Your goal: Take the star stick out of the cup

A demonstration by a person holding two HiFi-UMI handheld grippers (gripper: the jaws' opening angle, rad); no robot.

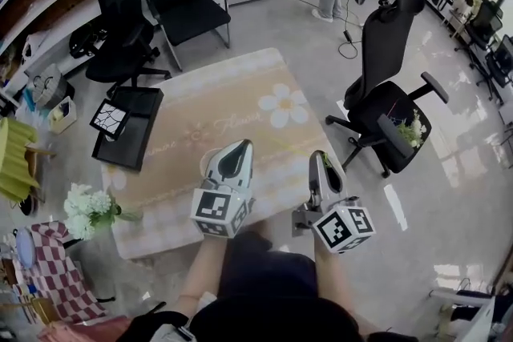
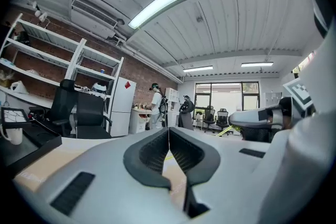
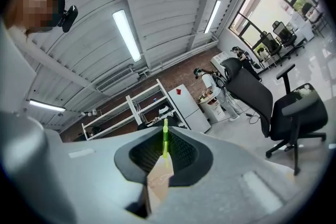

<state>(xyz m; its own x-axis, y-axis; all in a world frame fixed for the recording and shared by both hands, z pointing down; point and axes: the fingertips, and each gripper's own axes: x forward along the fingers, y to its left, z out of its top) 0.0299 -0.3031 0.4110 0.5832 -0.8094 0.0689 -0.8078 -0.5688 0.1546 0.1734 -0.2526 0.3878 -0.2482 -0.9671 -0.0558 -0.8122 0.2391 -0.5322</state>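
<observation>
The counter (image 1: 240, 92), draped in a beige flowered cloth, lies beneath both grippers. The left gripper (image 2: 169, 132) has its jaws closed on nothing. The right gripper (image 1: 319, 158) has its jaws clamped on the thin green star stick (image 3: 165, 136), which it holds level over the counter's near corner.

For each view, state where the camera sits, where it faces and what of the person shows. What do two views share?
Head view: on the head, steeply down at the table; forearms, left gripper, right gripper.
Left gripper view: on that gripper, level across the room; shut jaws.
Right gripper view: on that gripper, tilted; jaws clamping a green stick.
Shared: black office chair, head and right gripper views.
</observation>
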